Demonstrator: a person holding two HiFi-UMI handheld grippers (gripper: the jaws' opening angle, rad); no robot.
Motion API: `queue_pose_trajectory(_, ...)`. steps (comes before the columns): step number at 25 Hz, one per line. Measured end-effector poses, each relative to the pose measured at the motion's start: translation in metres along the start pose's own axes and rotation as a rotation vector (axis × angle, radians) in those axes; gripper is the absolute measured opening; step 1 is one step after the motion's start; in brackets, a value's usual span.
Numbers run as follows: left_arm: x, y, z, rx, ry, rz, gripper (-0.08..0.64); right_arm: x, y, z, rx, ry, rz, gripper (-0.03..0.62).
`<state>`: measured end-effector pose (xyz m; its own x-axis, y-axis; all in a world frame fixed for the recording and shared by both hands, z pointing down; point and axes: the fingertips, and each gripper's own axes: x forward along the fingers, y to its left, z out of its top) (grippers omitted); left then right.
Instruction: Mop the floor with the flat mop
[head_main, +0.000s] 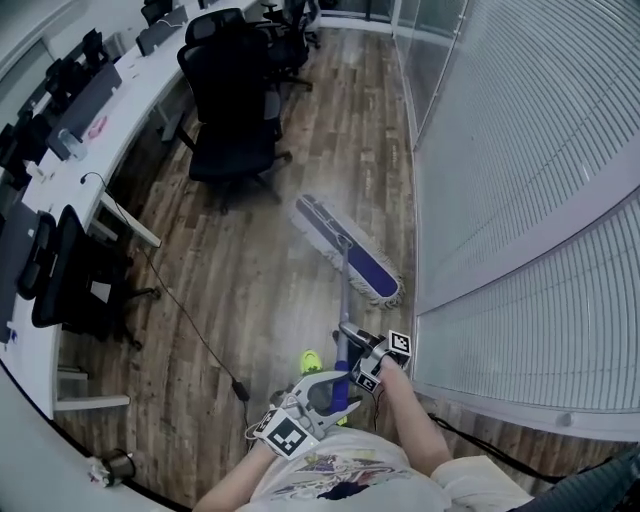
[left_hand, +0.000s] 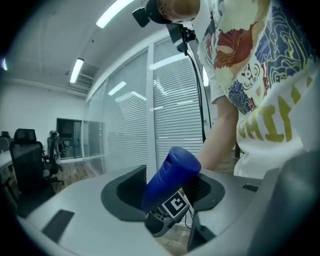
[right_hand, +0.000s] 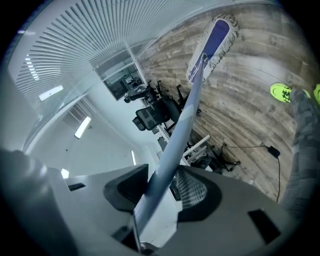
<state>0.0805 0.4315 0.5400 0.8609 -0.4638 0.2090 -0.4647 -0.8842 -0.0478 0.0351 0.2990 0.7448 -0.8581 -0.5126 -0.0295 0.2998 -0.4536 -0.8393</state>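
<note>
Mop head lies flat on the wood floor, set at a slant. Its nearer end is just beside the foot of the glass wall, which runs with its white blinds down the whole right side. To the left of the mop head there is a broad strip of bare boards. Beyond it, black office chairs stand near the long white worktop that lines the left side, and another chair is pushed up to it closer in. A black cable trails from the worktop across the boards to a plug lying left of the handle, near the person. A bright green shoe shows just beside the lower handle.

The mop head is long and narrow, purple on top, with a pale fringe round its edge. Its handle rises from the middle of the head back toward the person. The shaft is grey-blue and ends in a thick blue grip.

The left gripper is clamped on the blue grip at the top end. The right gripper sits just below it on the handle, its jaws closed on the slim shaft.
</note>
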Motion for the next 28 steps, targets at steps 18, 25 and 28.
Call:
queue_pose_trajectory(18, 0.036, 0.214, -0.001, 0.012, -0.039, -0.086, 0.198, 0.154, 0.082, 0.130, -0.021, -0.132, 0.065, 0.176)
queue_pose_trajectory(25, 0.071, 0.285, 0.007, -0.001, -0.040, -0.088, 0.199, 0.196, 0.123, 0.182, -0.019, -0.106, 0.094, 0.176)
queue_pose_trajectory(28, 0.101, 0.331, 0.009, 0.005, -0.057, -0.082, 0.199, 0.221, 0.148, 0.225, -0.011, -0.104, 0.114, 0.176)
